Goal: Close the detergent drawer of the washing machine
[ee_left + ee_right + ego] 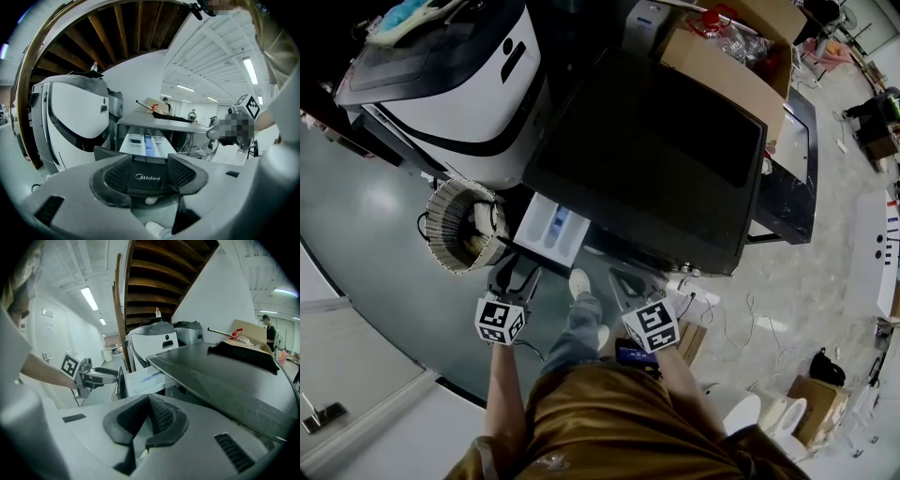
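A big white machine (441,84) stands at the far left. Just below it, at 6 o'clock, a round woven basket (439,225) sits on the floor.

The left gripper (514,279) is at 4 o'clock from the basket. Its jaws are spread apart and hold nothing. In the left gripper view, the dark front (147,177) of the drawer (551,228) sits right between the two jaws, very close. I cannot tell if the jaws press on it.

The drawer is at 12 o'clock from the left gripper. It is pulled out from the left end of the washer (666,150). It is white inside, with a blue part in the middle.

The washer has a wide dark top and fills the middle of the head view. A white shoe (579,281) shows on the floor between the two grippers.

The right gripper (147,404) is at 3 o'clock from the left one, near the washer's front. Its jaws are pressed together with nothing in them. It is well apart from the drawer.

A cardboard box (727,75) stands behind the washer, at 1 o'clock from it.
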